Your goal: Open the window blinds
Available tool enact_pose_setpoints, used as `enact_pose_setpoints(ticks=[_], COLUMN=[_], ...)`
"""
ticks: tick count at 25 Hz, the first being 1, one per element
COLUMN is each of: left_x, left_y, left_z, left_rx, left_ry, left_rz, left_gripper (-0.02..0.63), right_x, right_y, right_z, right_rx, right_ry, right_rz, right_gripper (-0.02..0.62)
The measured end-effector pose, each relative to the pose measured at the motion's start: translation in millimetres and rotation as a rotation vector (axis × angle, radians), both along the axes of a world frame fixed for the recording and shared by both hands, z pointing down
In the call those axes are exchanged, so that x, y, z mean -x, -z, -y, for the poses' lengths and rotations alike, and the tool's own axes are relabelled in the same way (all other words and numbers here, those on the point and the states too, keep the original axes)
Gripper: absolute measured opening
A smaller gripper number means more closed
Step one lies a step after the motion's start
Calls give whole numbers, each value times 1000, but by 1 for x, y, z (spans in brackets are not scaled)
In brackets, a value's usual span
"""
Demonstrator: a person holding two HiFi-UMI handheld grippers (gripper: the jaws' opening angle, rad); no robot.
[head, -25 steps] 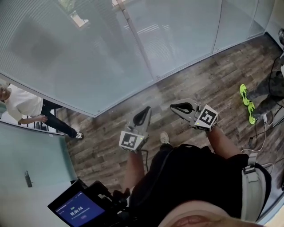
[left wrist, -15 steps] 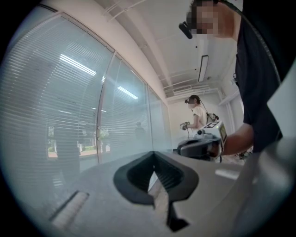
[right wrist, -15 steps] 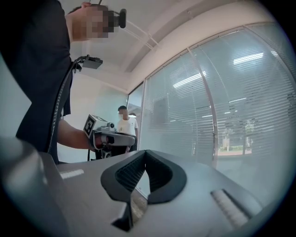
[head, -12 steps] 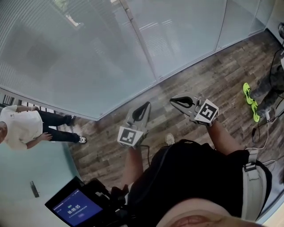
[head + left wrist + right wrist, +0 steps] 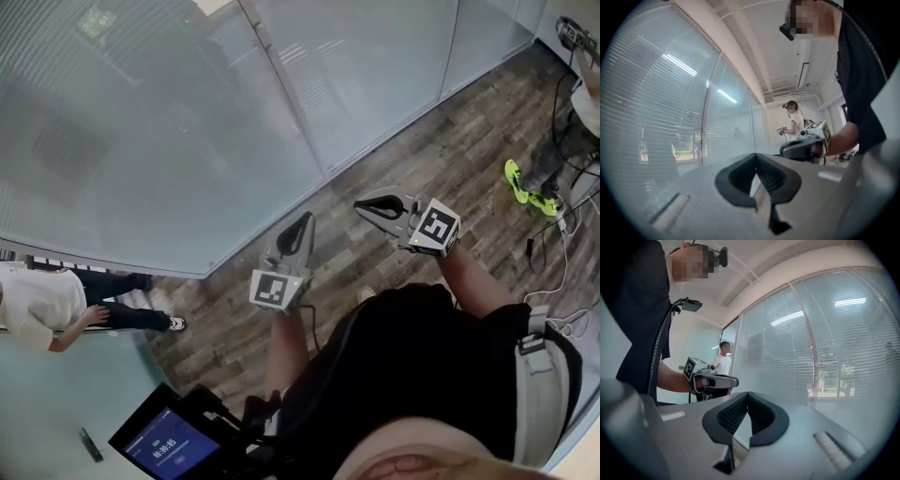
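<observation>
The window blinds [image 5: 141, 112] hang closed behind a long glass wall, their thin horizontal slats showing pale through the glass. They fill the left of the left gripper view, blinds [image 5: 661, 108], and the right of the right gripper view, blinds [image 5: 825, 348]. My left gripper [image 5: 305, 221] points level at the wall, a short way from the glass, jaws shut on nothing. My right gripper [image 5: 362, 203] is beside it, also shut and empty. Each shows in the other's view: right gripper [image 5: 806, 146], left gripper [image 5: 715, 379]. Nothing touches the blinds.
A vertical frame post [image 5: 281, 84] splits the glass panels. A person in a white shirt [image 5: 37, 309] stands at the far left. Another person with bright green shoes [image 5: 525, 186] is at the right, with cables [image 5: 562, 267] on the wood floor. A tablet screen [image 5: 164, 441] hangs below me.
Both grippers have travelled together along the glass wall, still shut and side by side. The person in white has slid lower in the picture, the green shoes higher.
</observation>
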State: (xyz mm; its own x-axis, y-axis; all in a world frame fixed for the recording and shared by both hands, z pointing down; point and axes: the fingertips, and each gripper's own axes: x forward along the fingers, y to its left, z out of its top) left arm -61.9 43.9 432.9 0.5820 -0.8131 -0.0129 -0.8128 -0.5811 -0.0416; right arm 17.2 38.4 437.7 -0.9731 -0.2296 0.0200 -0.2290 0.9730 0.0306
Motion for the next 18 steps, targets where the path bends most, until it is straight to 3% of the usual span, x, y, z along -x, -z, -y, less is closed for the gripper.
enact_pose_setpoints(ticks=[6,11,18], left_x=[14,17,18], left_y=[-4,6,9], left_z=[-3,0,6], left_rx=[-48,-5,-6], left_ry=[1,8,18], left_rz=[-16,-17,-8], left_gripper=[3,3,3], right_x=[6,15,18], right_y=[1,5,11], right_z=[0,5,21], right_rx=[-13,-23,-26], right_ry=[-21,-18,-36], right_rz=[-7,-2,24], right_gripper=[6,6,6])
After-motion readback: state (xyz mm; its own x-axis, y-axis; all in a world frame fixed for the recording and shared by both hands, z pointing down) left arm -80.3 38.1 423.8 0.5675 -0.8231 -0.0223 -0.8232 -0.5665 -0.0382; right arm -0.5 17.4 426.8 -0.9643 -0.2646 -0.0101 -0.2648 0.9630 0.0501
